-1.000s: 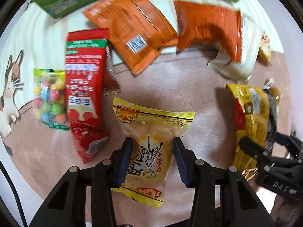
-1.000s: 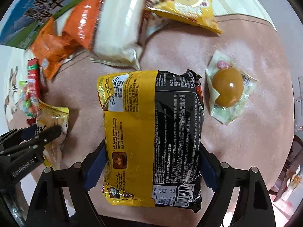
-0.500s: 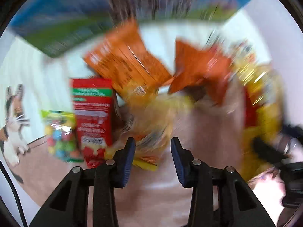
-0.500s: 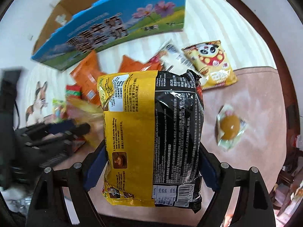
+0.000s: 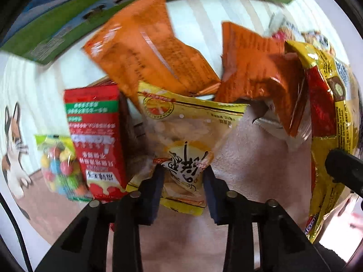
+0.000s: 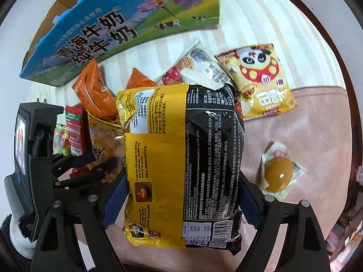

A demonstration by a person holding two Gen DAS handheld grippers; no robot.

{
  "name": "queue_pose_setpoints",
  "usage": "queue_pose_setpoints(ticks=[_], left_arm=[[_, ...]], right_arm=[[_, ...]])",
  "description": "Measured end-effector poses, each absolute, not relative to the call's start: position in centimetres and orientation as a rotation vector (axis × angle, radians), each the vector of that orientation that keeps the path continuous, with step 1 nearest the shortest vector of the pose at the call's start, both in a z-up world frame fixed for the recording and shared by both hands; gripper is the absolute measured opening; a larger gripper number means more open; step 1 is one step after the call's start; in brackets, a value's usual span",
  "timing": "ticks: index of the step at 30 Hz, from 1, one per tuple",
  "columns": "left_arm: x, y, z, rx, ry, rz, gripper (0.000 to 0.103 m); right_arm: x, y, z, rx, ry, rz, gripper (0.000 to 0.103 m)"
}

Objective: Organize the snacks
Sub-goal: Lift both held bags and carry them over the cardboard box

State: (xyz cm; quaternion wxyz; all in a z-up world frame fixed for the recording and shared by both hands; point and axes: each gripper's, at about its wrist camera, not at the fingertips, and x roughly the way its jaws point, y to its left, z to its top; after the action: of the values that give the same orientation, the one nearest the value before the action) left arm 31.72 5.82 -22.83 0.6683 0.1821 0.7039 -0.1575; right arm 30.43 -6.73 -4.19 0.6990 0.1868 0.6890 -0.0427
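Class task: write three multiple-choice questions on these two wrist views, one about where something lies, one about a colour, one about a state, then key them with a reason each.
1. Where does the wrapped brown egg lie?
A. on the pink mat
B. inside the milk carton box
C. on the striped cloth

2. What colour are the two crumpled packets below the milk carton box?
A. blue
B. orange
C. purple

3. What is the left tool doing?
A. open over bare mat
B. shut on the yellow snack bag
C. shut on the red packet

Key: 1 A, pink mat surrounds the egg. 2 B, both are orange. 3 B, its pads pinch the yellow snack bag.
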Motion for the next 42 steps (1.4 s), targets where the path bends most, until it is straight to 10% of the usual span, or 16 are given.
queue_pose_setpoints(ticks=[13, 23, 26, 30, 42], left_arm=[[32.4, 14.0, -10.7, 0.139, 1.575, -0.343, 0.013], [36.0, 10.5, -16.3, 0.434, 1.671, -0.341, 0.077], [36.5, 10.4, -16.1, 0.44, 1.661, -0.314, 0.074], [35.5, 11.0, -12.5, 0.376, 1.635, -0.31, 0.044], [38.8, 15.8, 8.4, 0.067, 1.42, -0.349, 0.042]], right_arm=[[31.5, -8.5, 2.1, 0.434, 1.455, -0.001, 0.089], [31.2, -9.0, 1.2, 0.437, 1.473, -0.032, 0.089], [30.9, -9.3, 0.6, 0.449, 1.482, -0.044, 0.088], [30.3, -10.3, 0.7, 0.462, 1.476, -0.061, 0.089], [31.4, -11.7, 6.7, 0.511, 1.361, -0.011, 0.088]])
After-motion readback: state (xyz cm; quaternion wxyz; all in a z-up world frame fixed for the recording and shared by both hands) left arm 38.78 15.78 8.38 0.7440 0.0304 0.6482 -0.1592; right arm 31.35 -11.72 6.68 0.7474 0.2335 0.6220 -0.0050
